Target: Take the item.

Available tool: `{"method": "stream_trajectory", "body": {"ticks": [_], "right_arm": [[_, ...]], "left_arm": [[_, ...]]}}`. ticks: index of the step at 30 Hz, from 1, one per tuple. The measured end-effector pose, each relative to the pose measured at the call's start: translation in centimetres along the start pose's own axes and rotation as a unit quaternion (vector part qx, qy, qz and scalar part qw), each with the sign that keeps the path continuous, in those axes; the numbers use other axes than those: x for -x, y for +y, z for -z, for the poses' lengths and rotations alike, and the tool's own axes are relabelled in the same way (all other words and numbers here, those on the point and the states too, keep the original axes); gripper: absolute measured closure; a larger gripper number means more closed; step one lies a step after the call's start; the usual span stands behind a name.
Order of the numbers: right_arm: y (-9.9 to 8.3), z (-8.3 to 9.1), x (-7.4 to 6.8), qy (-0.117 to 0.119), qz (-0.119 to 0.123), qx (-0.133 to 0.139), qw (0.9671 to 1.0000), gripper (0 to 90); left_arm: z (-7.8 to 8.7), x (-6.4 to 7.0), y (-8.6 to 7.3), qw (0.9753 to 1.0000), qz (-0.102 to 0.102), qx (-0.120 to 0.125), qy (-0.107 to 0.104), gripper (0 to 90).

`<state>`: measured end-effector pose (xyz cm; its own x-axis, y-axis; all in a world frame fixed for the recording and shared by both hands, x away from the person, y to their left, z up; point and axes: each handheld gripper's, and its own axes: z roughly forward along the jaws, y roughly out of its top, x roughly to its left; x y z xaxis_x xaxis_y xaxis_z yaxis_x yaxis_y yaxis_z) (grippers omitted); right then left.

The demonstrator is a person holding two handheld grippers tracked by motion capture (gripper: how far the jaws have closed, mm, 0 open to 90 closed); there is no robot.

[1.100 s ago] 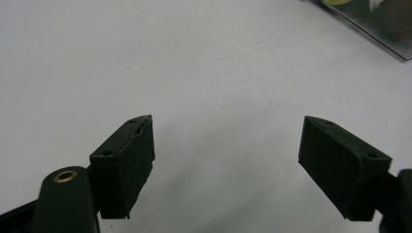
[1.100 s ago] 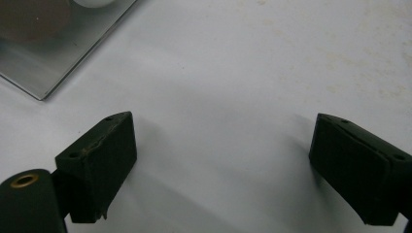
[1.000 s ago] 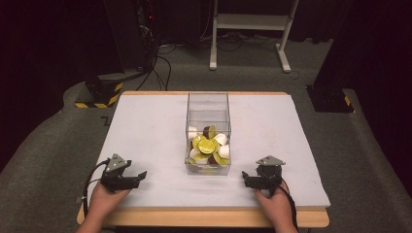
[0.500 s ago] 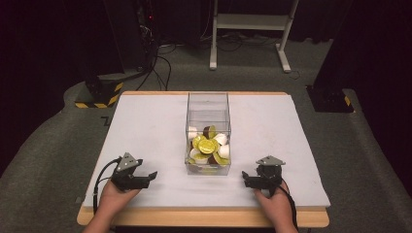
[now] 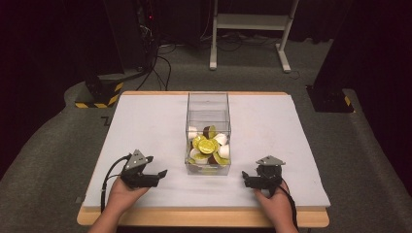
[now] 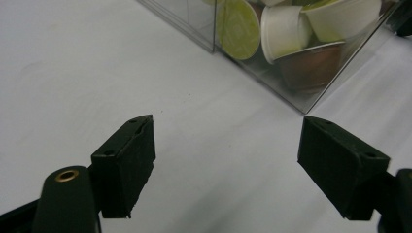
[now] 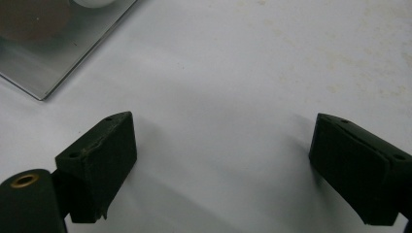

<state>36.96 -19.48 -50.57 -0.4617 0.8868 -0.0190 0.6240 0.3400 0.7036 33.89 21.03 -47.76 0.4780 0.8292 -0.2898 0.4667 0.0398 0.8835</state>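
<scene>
Hands of a person are reaching in from the six o'clock edge of a white table, each one holding a black gripper. A clear plastic box is standing at the centre of the table, its long side running from twelve to six o'clock. Small pods are lying heaped in the near half of the box, some with green and gold lids, some white, some brown; the far half is holding nothing.

In the high view the left gripper is sitting at about eight o'clock from the box, near its front left corner but not touching it, and is pointing toward three o'clock. Its jaws are standing wide apart and are gripping nothing. In the left gripper view the corner of the box is showing at one o'clock, just beyond the jaws, with a green-lidded pod, white pods and a brown one pressing against the clear wall.

The right gripper is sitting at about four o'clock from the box, a little apart from its front right corner, and is pointing toward nine o'clock. Its jaws are also spreading wide over bare table, gripping nothing. In the right gripper view a corner of the box is showing at eleven o'clock.
</scene>
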Motion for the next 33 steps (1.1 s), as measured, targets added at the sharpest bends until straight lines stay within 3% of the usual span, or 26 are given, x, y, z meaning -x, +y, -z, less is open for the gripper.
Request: {"method": "stream_trajectory", "body": {"ticks": [13, 25, 33], "right_arm": [[0.0, 0.0, 0.0, 0.000, 0.000, 0.000, 1.0000, 9.8], [0.0, 0.0, 0.0, 0.000, 0.000, 0.000, 1.0000, 9.8], [0.0, 0.0, 0.0, 0.000, 0.000, 0.000, 1.0000, 9.9]], "left_arm": [[-0.7, 2.1, 1.1, 0.9995, -0.002, 0.014, -0.029, 22.3], [-1.1, 3.8, 2.6, 0.9983, -0.021, 0.007, -0.055, 22.8], [-1.2, 4.7, 3.9, 0.9969, 0.001, 0.017, -0.077, 23.8]]}}
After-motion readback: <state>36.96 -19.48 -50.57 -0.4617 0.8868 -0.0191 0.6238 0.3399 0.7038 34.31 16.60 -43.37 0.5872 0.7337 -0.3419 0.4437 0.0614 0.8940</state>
